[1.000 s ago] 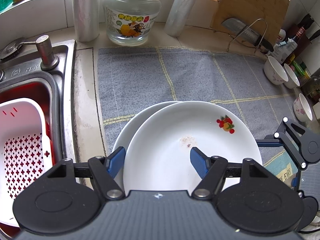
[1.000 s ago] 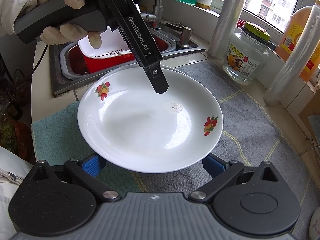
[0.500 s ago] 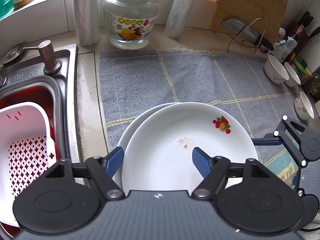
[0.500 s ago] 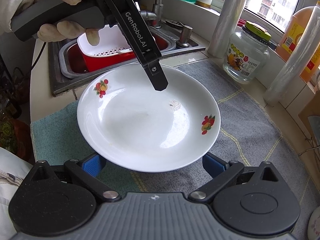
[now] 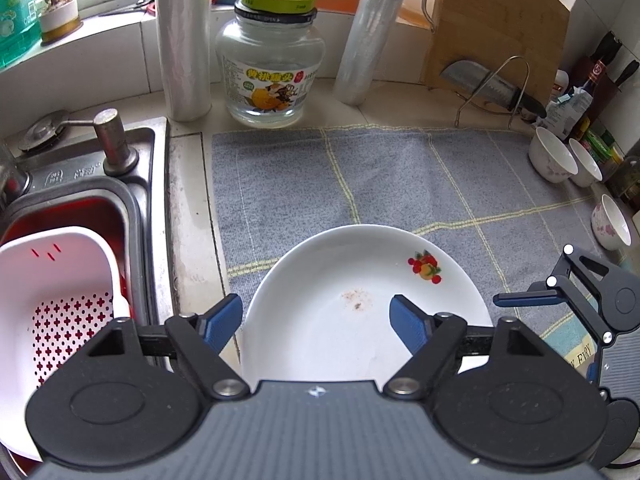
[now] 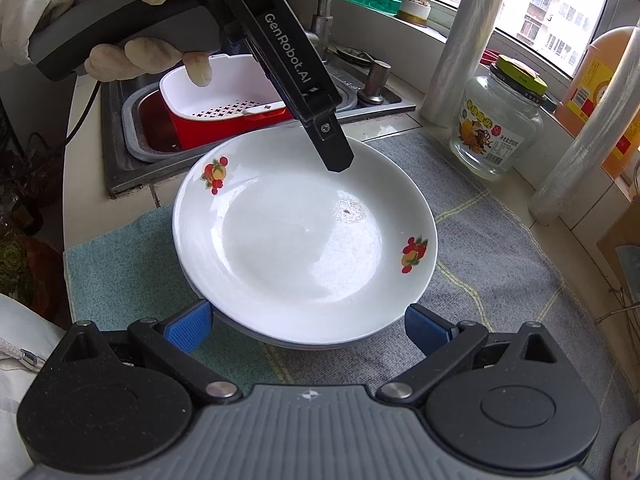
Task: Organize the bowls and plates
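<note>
White plate (image 6: 304, 236) with 2 fruit prints, stacked on a second plate (image 6: 280, 342) whose rim peeks out beneath the near edge; both on the grey checked towel (image 5: 400, 184) beside the sink (image 5: 132, 200). Small brownish speck near the centre of the top plate.

Left gripper (image 5: 316, 316) poised over the plate's sink-side rim, jaws opening. In the left wrist view, 1 blue pad (image 5: 222, 320) just outside the rim over the towel edge, the other over the plate's inner surface, rim between the 2 with a gap showing on the outer side. From the right wrist view, 1 black finger (image 6: 332, 148) tipped down above the far rim; cannot tell whether its tip touches the surface. Gloved hand (image 6: 132, 56) wrapped around the left gripper's handle.

Right gripper (image 6: 308, 326) spread wide at the plate's near edge, blue pads level with the stack's rim, 1 at each side, not pressing on it. Near rim of the stack lying between those pads.

White perforated colander (image 5: 60, 304) inside a red basin (image 6: 224, 124) in the sink. Glass jar (image 5: 270, 68) with a yellow-green lid behind the towel, flanked by 2 rolls of plastic wrap (image 5: 182, 36). 3 small white bowls (image 5: 552, 154) at the towel's far right edge, well apart from the plates. Cleaver (image 5: 492, 86) resting on a wire rack before a wooden cutting board (image 5: 496, 24).
</note>
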Demonstrator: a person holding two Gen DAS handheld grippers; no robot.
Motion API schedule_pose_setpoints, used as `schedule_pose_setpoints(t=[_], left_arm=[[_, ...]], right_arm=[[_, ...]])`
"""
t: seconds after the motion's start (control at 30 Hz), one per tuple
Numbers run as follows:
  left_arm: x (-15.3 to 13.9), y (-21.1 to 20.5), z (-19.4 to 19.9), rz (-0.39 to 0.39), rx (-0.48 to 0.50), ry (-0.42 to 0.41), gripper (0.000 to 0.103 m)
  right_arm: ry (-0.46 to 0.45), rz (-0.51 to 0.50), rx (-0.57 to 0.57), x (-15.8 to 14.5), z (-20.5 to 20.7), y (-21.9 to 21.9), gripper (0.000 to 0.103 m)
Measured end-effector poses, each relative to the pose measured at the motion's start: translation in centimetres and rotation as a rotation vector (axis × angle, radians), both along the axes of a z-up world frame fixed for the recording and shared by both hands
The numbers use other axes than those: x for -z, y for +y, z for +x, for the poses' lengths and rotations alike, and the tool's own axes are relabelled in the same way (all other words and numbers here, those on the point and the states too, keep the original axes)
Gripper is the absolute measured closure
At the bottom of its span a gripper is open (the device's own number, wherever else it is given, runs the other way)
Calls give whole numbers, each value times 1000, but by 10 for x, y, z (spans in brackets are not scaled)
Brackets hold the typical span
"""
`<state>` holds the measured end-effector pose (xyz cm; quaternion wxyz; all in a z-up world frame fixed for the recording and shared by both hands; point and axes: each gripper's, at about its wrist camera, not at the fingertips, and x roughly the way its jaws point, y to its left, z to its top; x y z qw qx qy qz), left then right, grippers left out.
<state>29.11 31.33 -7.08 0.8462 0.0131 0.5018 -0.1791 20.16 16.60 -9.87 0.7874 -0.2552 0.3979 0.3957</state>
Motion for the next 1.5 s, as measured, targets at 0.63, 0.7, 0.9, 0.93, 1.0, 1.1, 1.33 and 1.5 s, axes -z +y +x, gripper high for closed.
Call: schedule_pose_setpoints(t=[0.63, 0.7, 0.9, 0.93, 1.0, 1.1, 1.33, 1.5], left_arm=[[-45, -78, -61, 58, 87, -376, 5], [-44, -95, -66, 50, 109, -384, 5], [-37, -150, -81, 15, 149, -362, 5], [-35, -161, -84, 12, 152, -358, 5], [-29, -184, -88, 12, 146, -338, 5], [-21, -223, -97, -9, 153, -317, 5], [-13, -306, -115, -34, 156, -302, 5], [-12, -344, -120, -19, 184, -288, 5]], right_arm=[[-92, 189, 688, -28, -9, -113, 0], [-111, 189, 739, -29, -19, -132, 0], [-139, 196, 856, -30, -47, -197, 0], [-144, 195, 866, -29, -51, -208, 0], [-142, 184, 885, -28, -58, -231, 0], [-147, 166, 887, -27, -73, -265, 0], [-143, 144, 851, -25, -95, -342, 0], [-153, 145, 860, -27, -95, -379, 0]])
